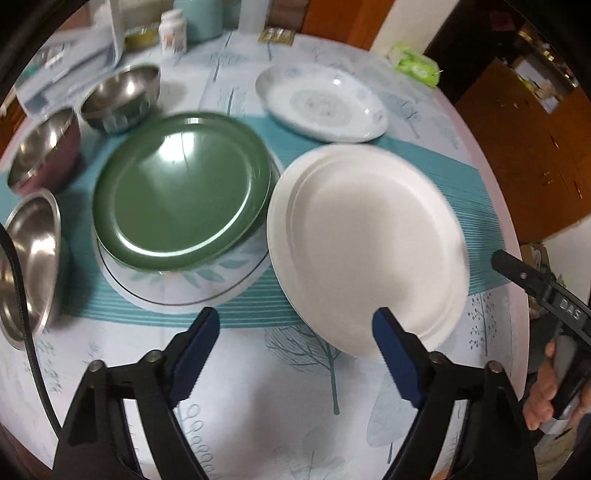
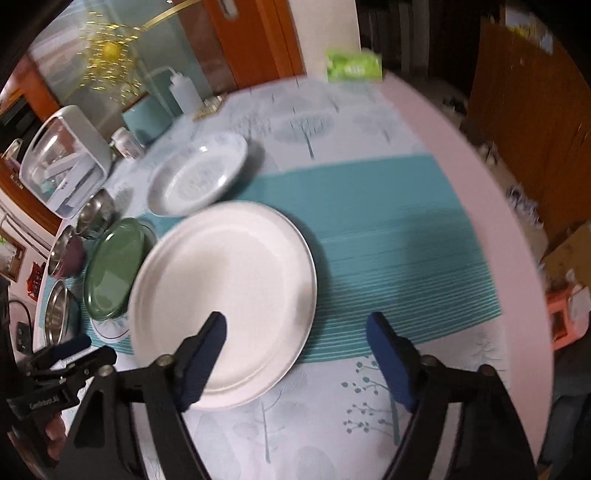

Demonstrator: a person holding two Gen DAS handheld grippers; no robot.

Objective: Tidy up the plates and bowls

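Note:
A large white plate (image 1: 369, 243) (image 2: 225, 295) lies on the teal runner. A green plate (image 1: 181, 184) (image 2: 112, 269) rests on a leaf-patterned plate (image 1: 221, 284) to its left. A patterned oval dish (image 1: 321, 101) (image 2: 199, 173) sits farther back. Three steel bowls (image 1: 122, 96) (image 1: 40, 151) (image 1: 29, 266) line the left edge. My left gripper (image 1: 295, 354) is open and empty, just short of the white plate's near rim. My right gripper (image 2: 295, 358) is open and empty, its left finger (image 2: 207, 354) over the white plate's near edge.
A white dish rack (image 2: 66, 155), a pill bottle (image 1: 171, 31), a teal canister (image 1: 199, 18) and a squeeze bottle (image 2: 184, 92) stand at the back of the table. A green tissue pack (image 1: 415, 64) (image 2: 352, 64) lies near the far edge. The table edge (image 2: 480, 184) curves on the right.

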